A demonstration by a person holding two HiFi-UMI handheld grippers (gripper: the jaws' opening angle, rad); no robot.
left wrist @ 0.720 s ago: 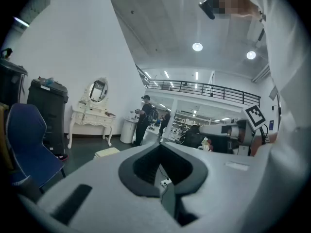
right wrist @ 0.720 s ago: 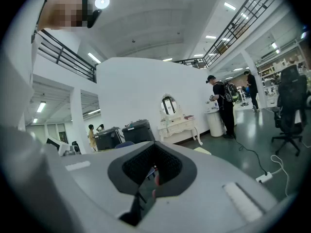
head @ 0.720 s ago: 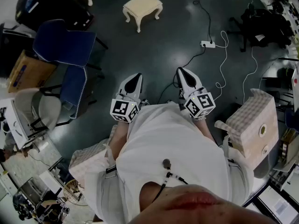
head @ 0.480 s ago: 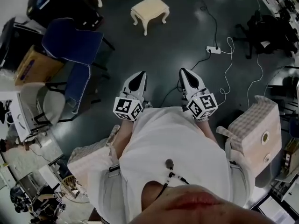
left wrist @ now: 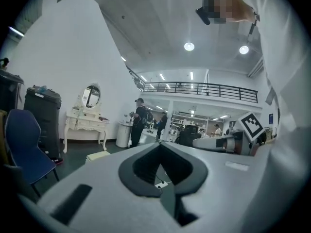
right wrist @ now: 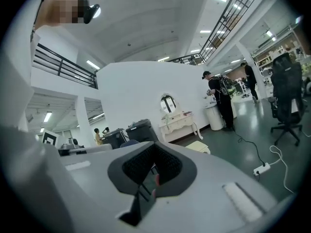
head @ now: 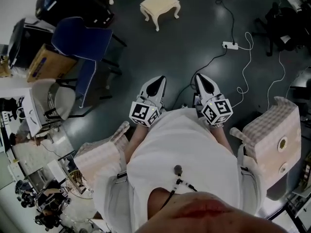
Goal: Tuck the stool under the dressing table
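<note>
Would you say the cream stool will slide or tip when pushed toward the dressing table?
The stool looks small and low on short curved legs, so it is probably light and unlikely to tip. The glossy floor should let it slide.

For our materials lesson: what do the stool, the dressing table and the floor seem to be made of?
The stool: cream cushioned top, likely fabric or vinyl; curved legs look like painted wood. The dressing table: apparently cream-painted wood, with carved curves and turned legs. The floor: dark, glossy, perhaps sealed concrete or epoxy; it mirrors ceiling lights.

White walls [left wrist: 58,67], ceiling lights [left wrist: 189,46] and a railed mezzanine [left wrist: 204,89] enclose a dark glossy floor [head: 194,42].
</note>
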